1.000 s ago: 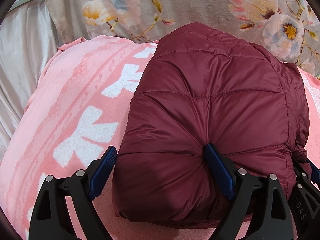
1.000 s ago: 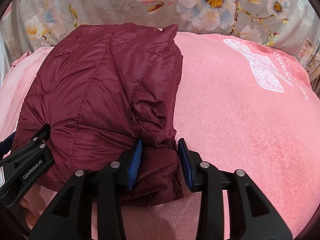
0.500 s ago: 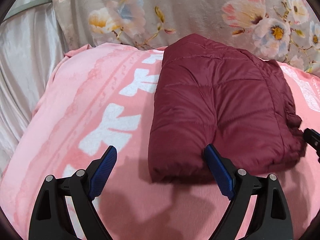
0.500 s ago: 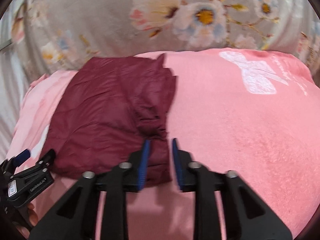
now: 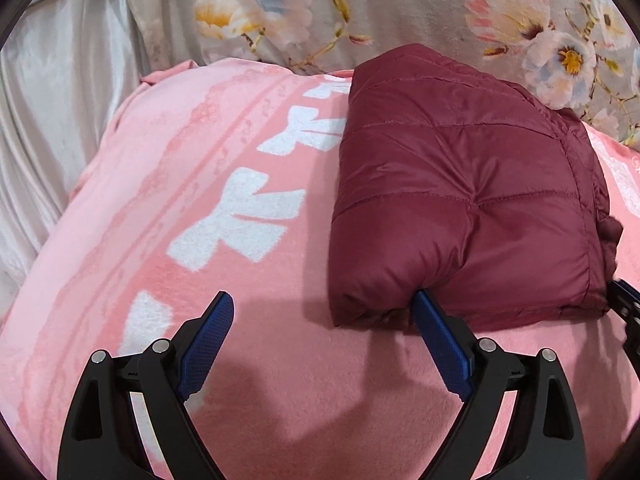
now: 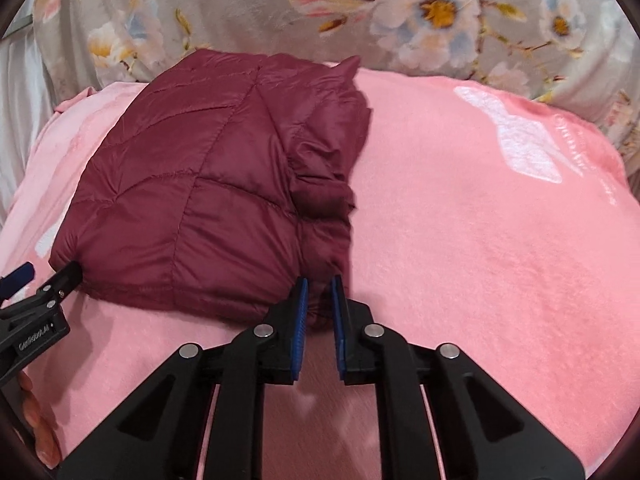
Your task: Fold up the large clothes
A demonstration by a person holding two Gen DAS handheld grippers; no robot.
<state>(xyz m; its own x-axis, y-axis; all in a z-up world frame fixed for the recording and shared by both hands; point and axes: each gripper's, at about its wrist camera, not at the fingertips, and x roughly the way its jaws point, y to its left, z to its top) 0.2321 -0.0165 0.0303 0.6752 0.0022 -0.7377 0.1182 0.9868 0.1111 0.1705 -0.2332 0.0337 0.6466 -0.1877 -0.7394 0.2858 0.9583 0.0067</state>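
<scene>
At six o'clock of the folded jacket point(image 6: 208, 200): ease right gripper point(image 6: 319, 308), nearly together, off loose hem; keep left gripper point(image 5: 320, 320) spread.

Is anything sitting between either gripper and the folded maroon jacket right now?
Nothing visible. The left gripper is open, its right finger against the near edge of the maroon jacket. The right gripper is nearly shut at the jacket's near right corner. Only the pink blanket lies around it.

Jacket point(image 5: 460, 200): maroon, quilted stitching. Blanket point(image 5: 240, 200): pink, white bow motifs. Back cover point(image 6: 248, 4): grey, floral print. Tongs: black, blue pads point(image 5: 208, 332).
</scene>
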